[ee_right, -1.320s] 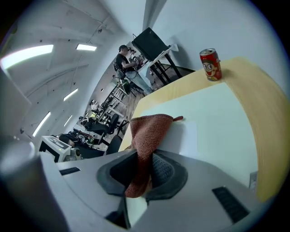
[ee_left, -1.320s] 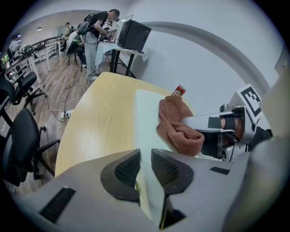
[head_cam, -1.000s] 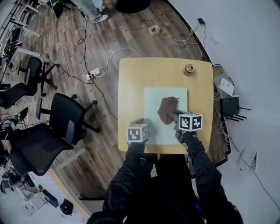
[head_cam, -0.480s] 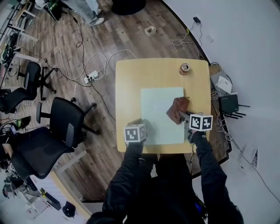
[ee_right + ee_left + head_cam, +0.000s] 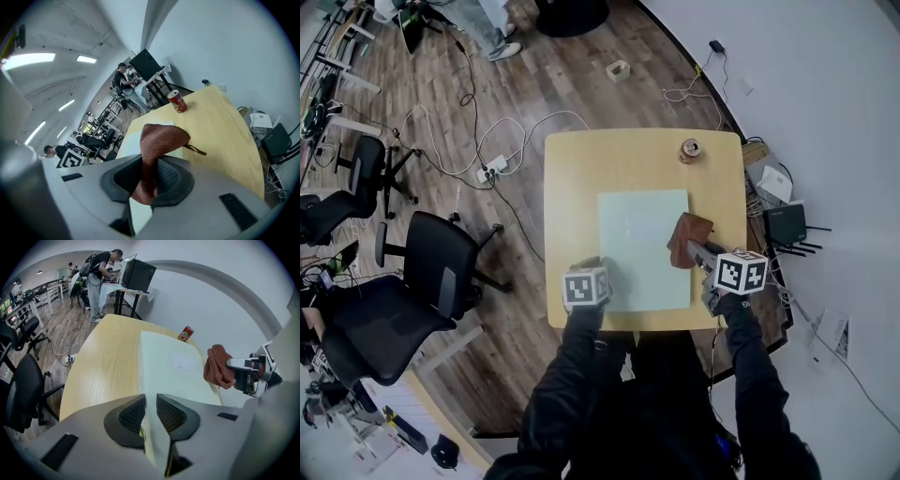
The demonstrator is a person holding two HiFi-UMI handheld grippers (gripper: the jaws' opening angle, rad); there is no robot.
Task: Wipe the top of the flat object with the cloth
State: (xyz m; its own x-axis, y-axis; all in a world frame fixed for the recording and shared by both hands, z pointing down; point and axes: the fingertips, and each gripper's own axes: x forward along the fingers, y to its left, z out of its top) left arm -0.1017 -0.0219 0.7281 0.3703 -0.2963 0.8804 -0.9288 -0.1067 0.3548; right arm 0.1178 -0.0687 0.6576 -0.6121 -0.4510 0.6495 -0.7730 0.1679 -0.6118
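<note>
- the left gripper clamped the board at its corner; a weak hold might let it slide;
- the right gripper pinched the cloth; it could slip out.

Right tongs slid the cloth rightward — now at the board edge.

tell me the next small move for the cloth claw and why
Probably sweep the right claw left across the pale board: its brown cloth sits at the board's right edge, the top lies bare to its left, and the left claw grips the near edge.
</note>
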